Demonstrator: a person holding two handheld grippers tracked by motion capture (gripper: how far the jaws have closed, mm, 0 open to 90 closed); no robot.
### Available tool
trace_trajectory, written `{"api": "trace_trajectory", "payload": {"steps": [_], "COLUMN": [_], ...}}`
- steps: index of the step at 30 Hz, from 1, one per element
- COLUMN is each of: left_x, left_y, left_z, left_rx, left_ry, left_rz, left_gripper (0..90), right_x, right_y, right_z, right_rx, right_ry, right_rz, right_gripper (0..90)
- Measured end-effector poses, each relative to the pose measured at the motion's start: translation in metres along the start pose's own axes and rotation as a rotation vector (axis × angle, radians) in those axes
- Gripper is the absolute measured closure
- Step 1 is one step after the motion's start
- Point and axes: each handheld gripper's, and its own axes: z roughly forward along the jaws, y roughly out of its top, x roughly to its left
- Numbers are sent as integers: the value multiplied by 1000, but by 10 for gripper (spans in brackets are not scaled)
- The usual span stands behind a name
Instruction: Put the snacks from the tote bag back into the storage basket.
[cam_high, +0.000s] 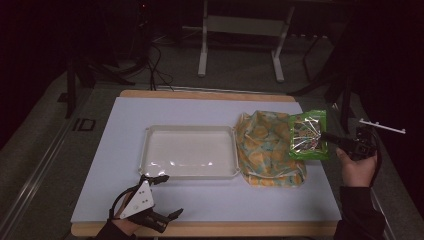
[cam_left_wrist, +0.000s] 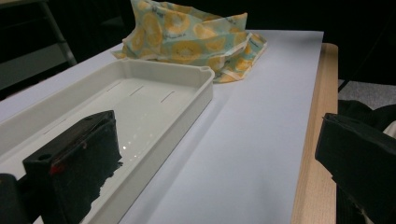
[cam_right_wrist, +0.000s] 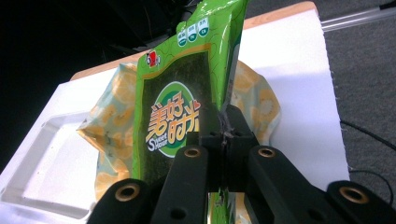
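- The table (cam_high: 210, 205) carries a pale sheet, with the other things on it.
- The white tray (cam_high: 150, 150) sits mid-table, empty, its near corner just beside the left gripper (cam_high: 162, 197).
- The yellow-patterned cloth bag (cam_high: 262, 150) lies slumped to the right of the tray, soft and floppy.
- The green snack packet (cam_high: 307, 135) hangs in the air above the bag's right edge, clamped at its edge by the right gripper (cam_right_wrist: 223, 140). It looks light, thin and crinkly, its glossy film likely slippery; a flat seam is the safest hold.
- The left gripper's jaws stand wide apart, holding nothing, low at the table's near edge.
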Motion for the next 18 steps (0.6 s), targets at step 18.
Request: {"api": "trace_trajectory", "payload": {"steps": [18], "left_x": [0], "left_y": [0], "left_z": [0], "left_rx": [0], "left_ry": [2], "left_rz": [4], "left_gripper": [3], "right_x": [38], "right_y": [23], "right_z": [-11], "right_rx": [-53], "right_ry": [39], "right_rz": [-59], "right_gripper": [888]}}
